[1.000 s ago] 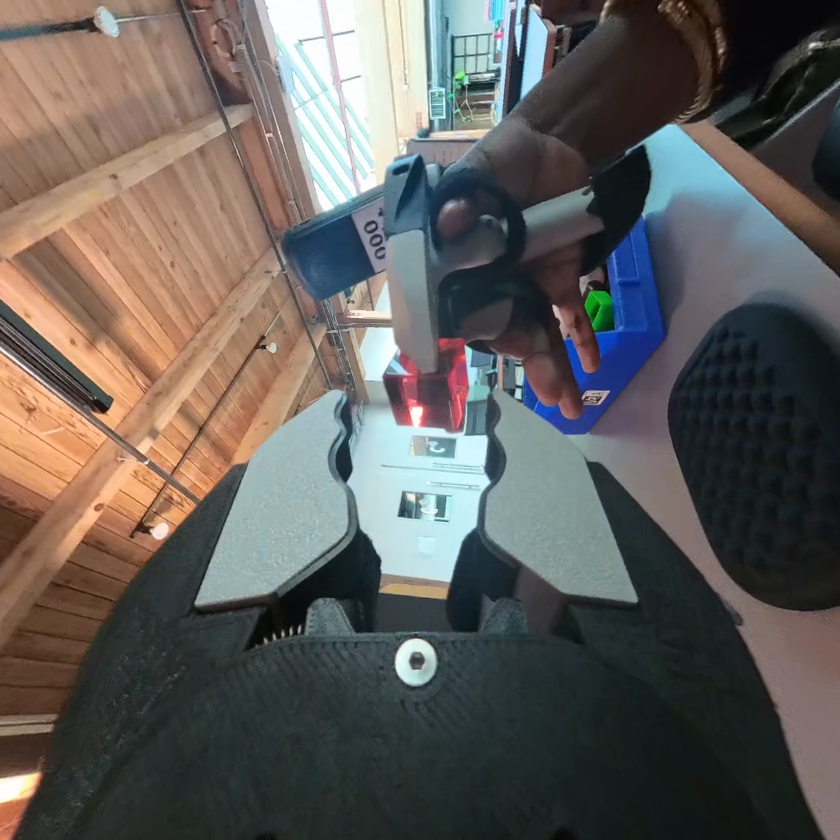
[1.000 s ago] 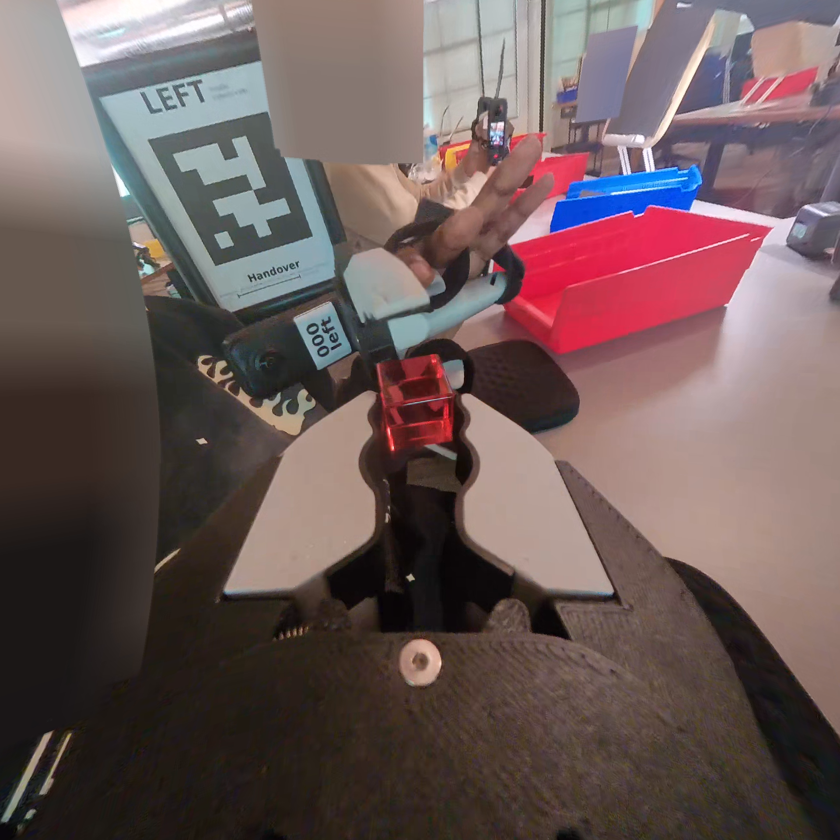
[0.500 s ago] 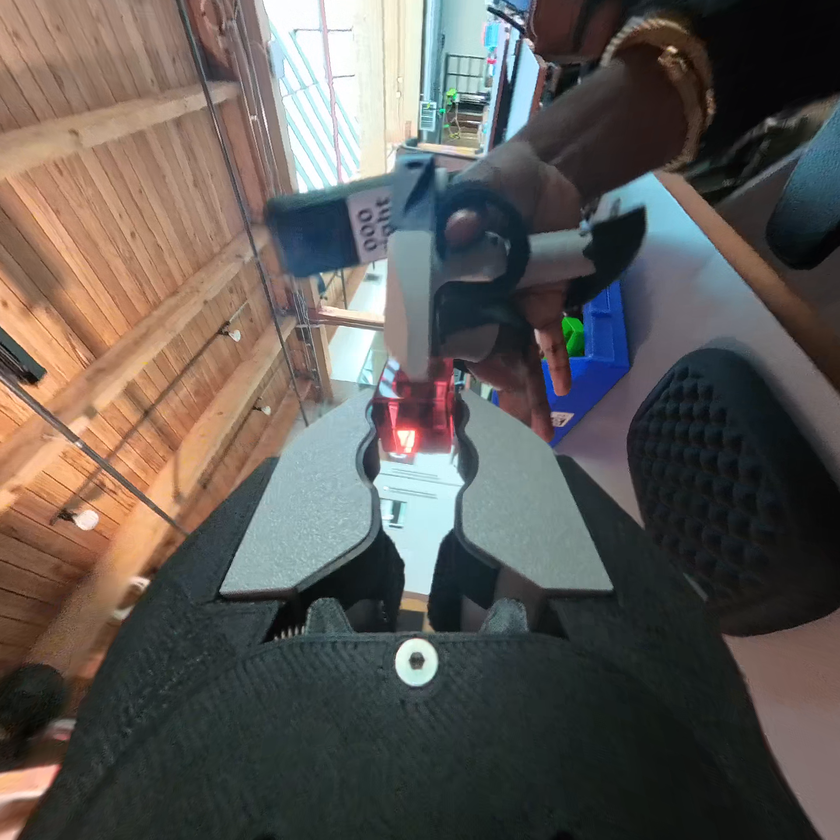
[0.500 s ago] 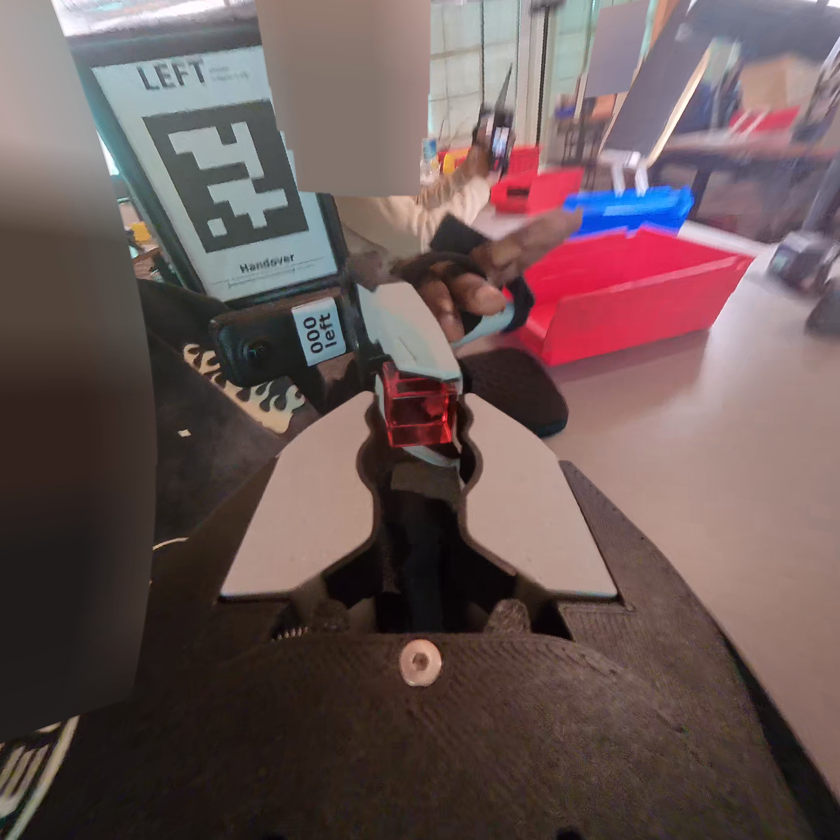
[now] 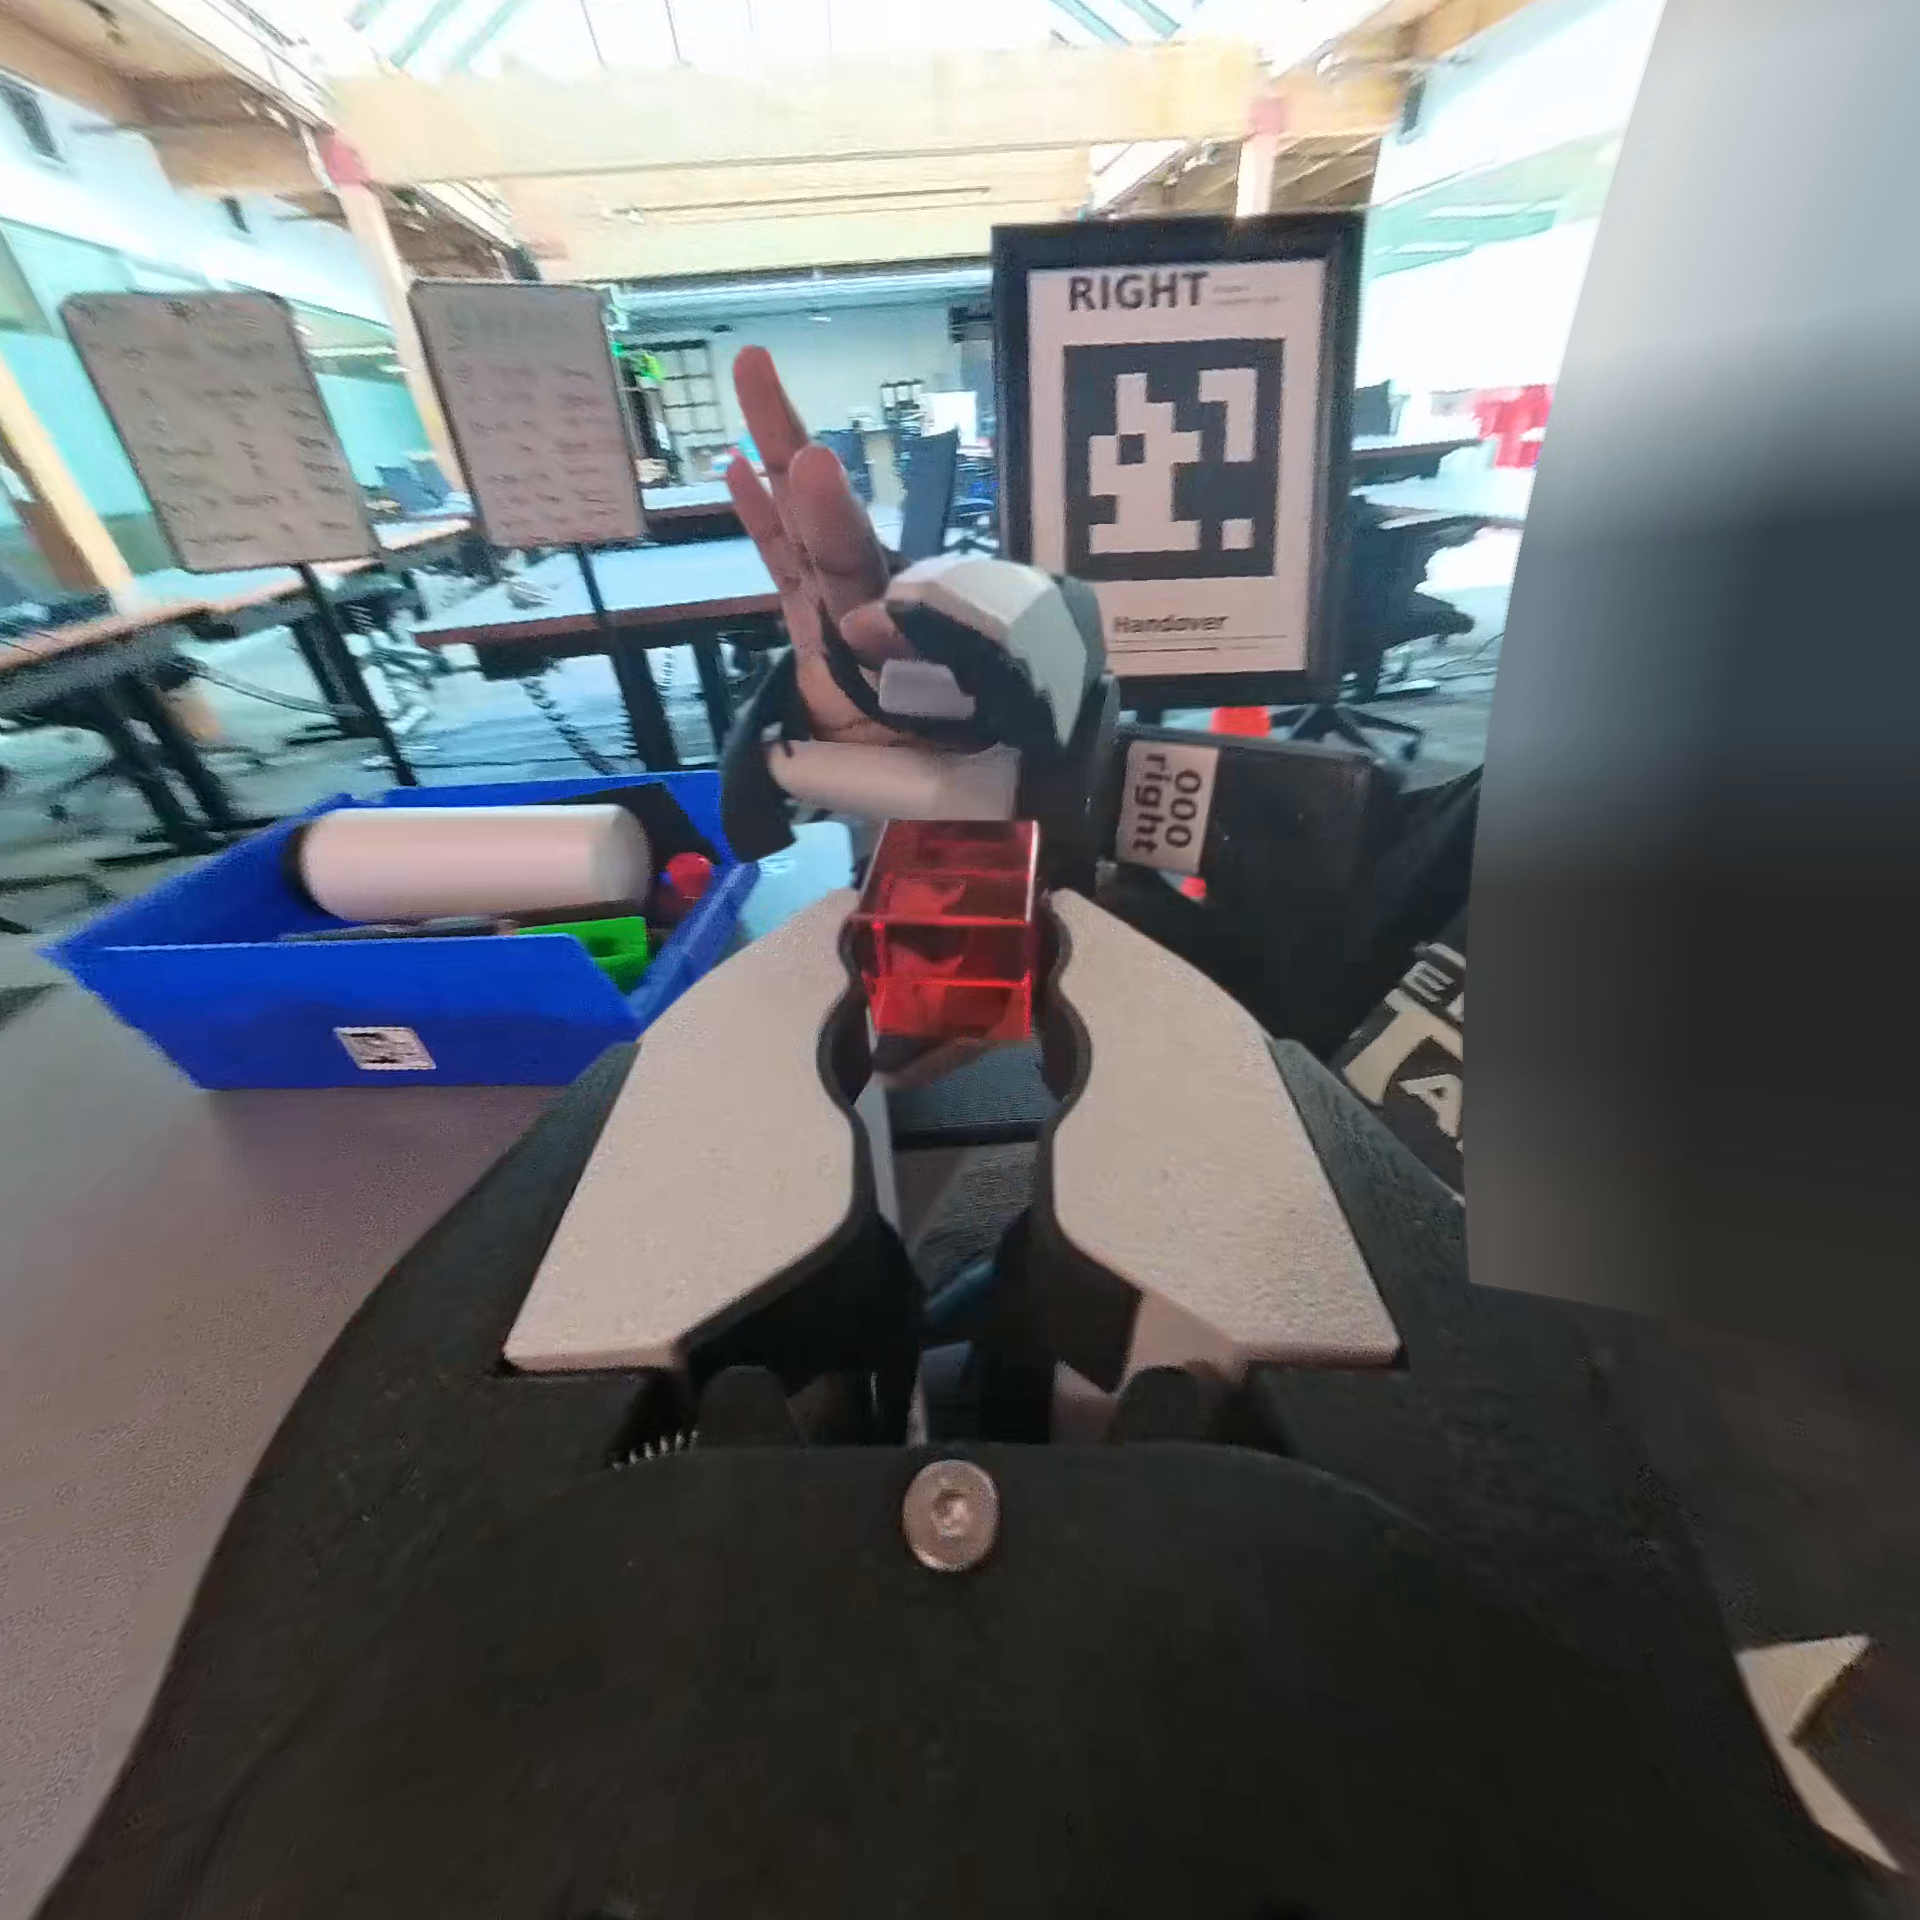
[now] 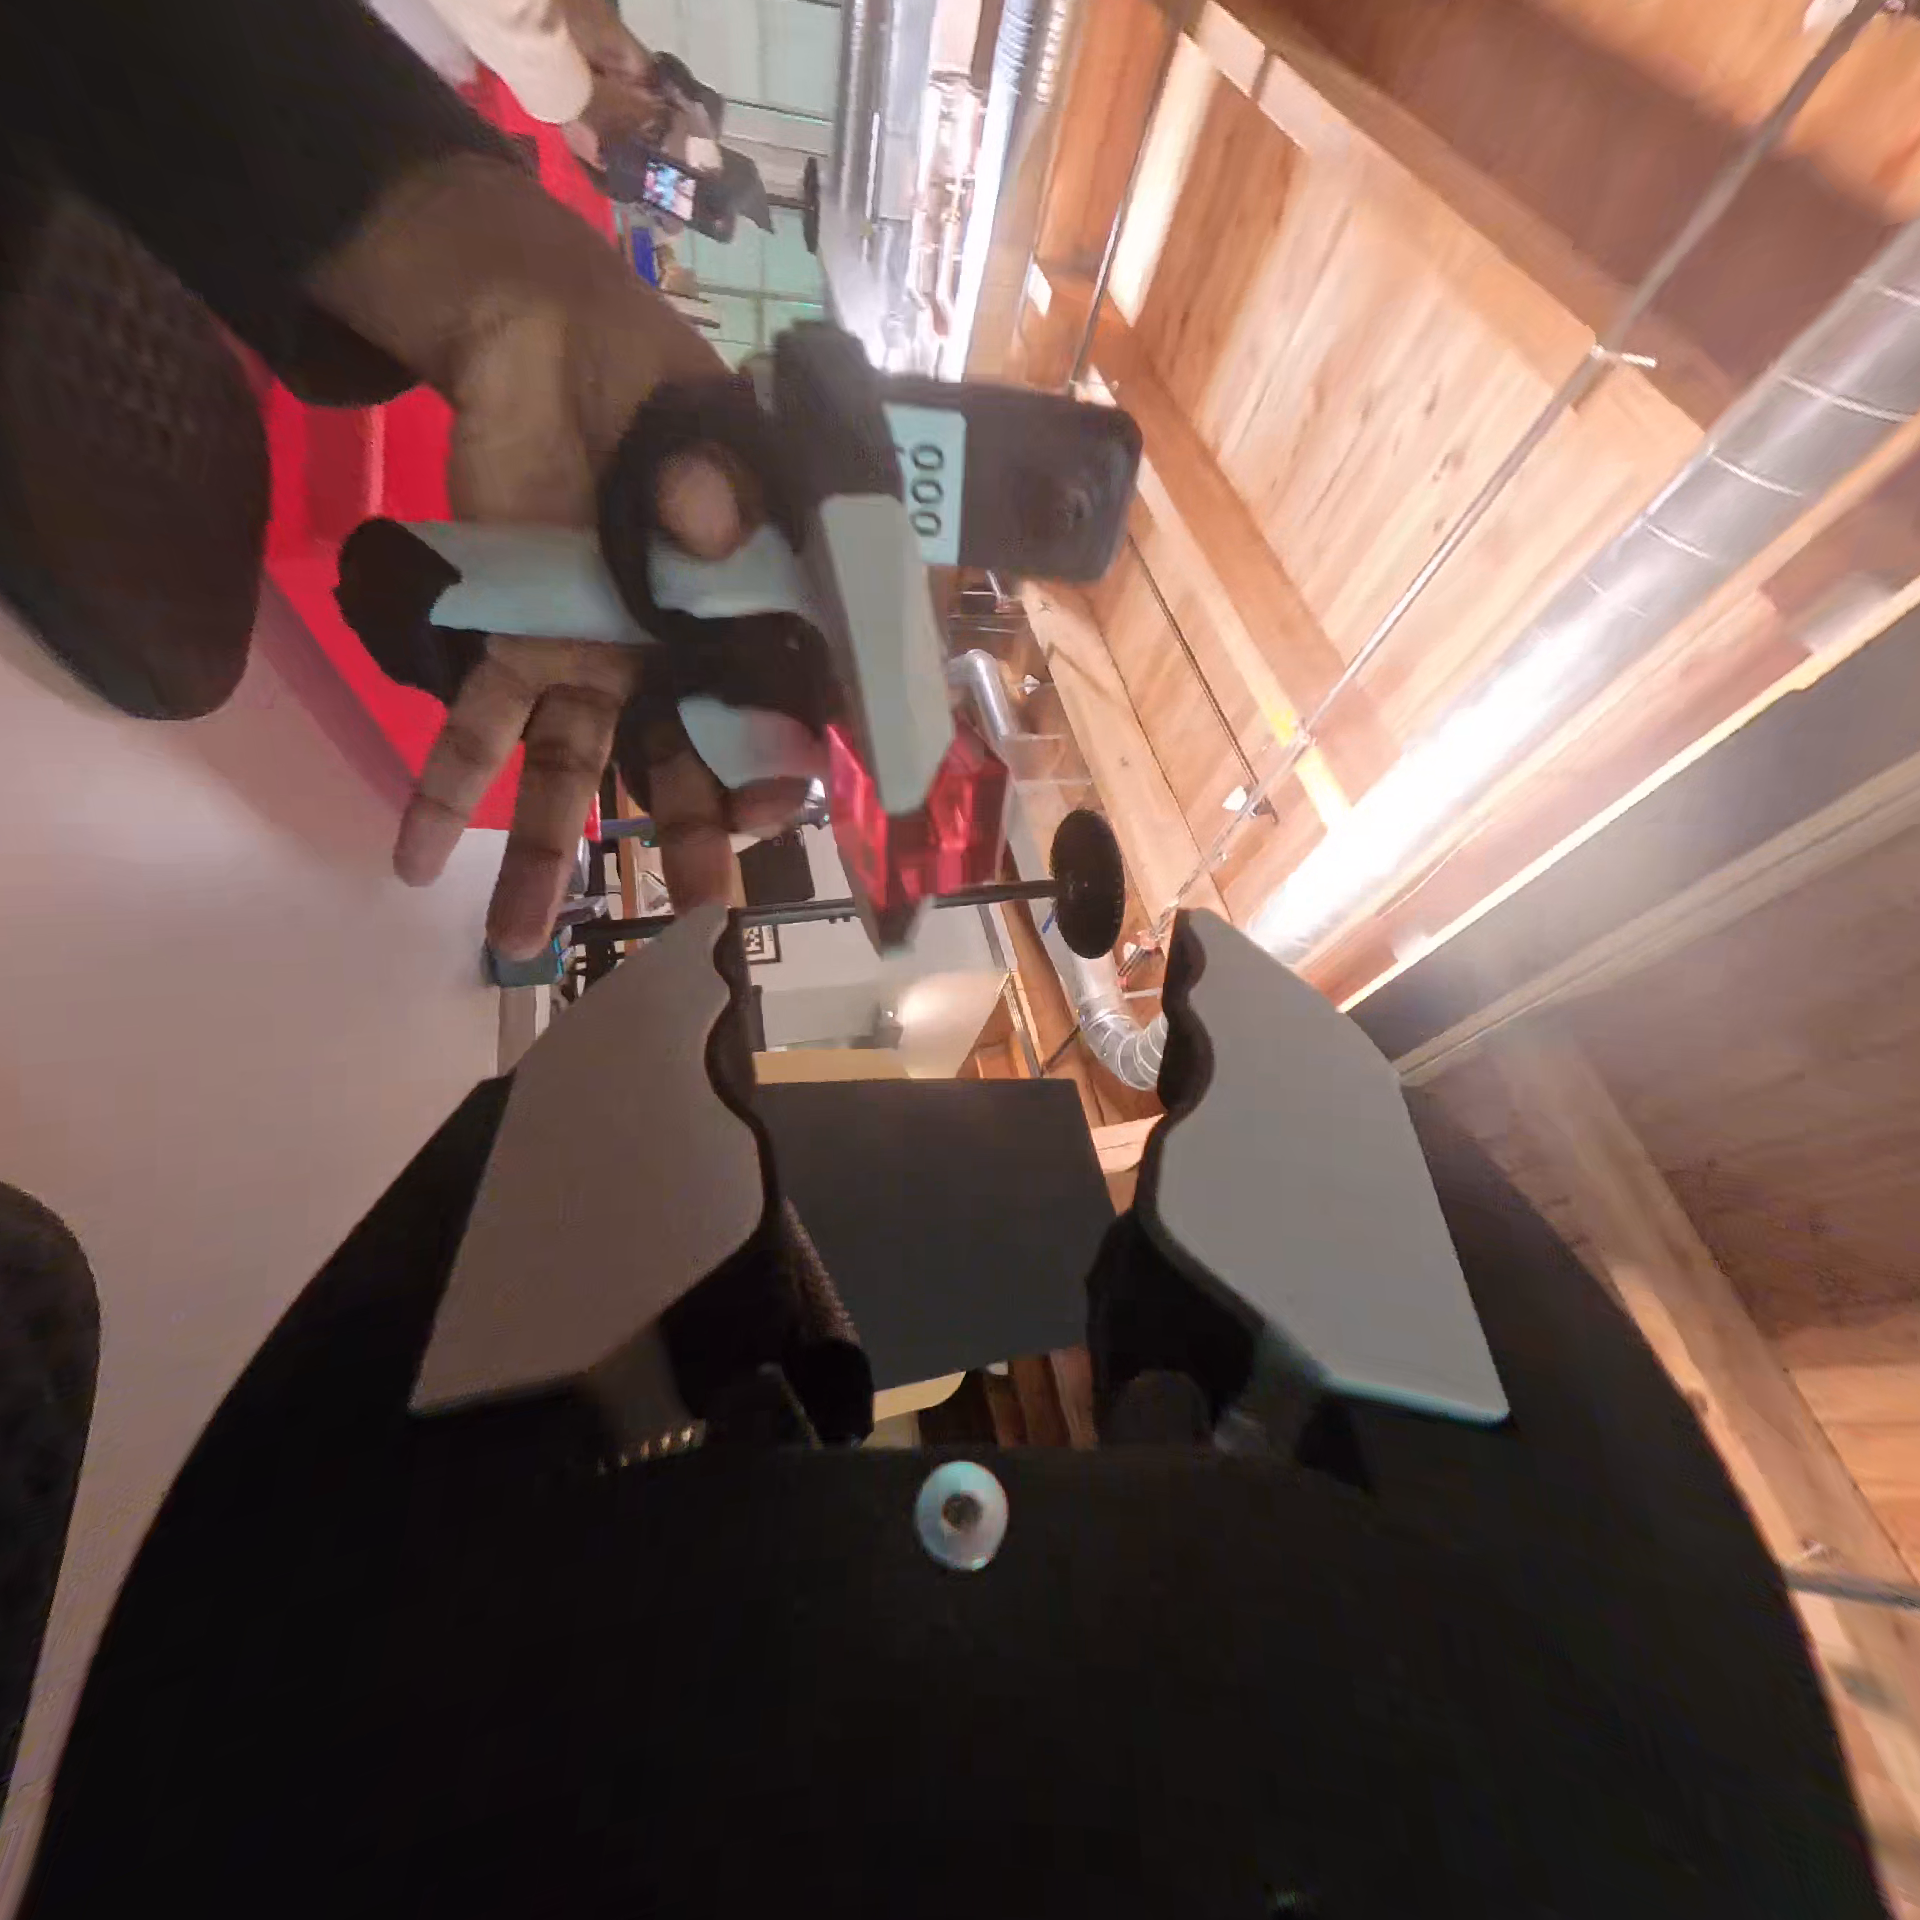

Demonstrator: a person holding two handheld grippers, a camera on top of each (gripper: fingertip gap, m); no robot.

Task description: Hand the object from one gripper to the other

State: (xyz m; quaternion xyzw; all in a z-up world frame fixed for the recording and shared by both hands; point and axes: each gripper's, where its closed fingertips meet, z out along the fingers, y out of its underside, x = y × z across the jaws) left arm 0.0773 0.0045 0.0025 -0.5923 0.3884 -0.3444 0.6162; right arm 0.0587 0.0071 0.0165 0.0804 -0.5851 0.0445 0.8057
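Red translucent cube (image 5: 943,940) sits clamped between left gripper (image 5: 948,961) fingertips. Right gripper (image 6: 951,971) stands spread, empty, just beside cube. Transfer judged complete; withdrawal remains.

Framed sign (image 5: 1174,457) bears printed words; white label (image 5: 1162,817) on camera body bears writing.

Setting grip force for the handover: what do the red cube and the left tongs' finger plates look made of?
Red cube: seemingly clear acrylic or similar hard plastic, glossy, since you see through it and its faces reflect. Finger plates: matte grey, finely grainy, probably printed plastic, though coated metal is possible.
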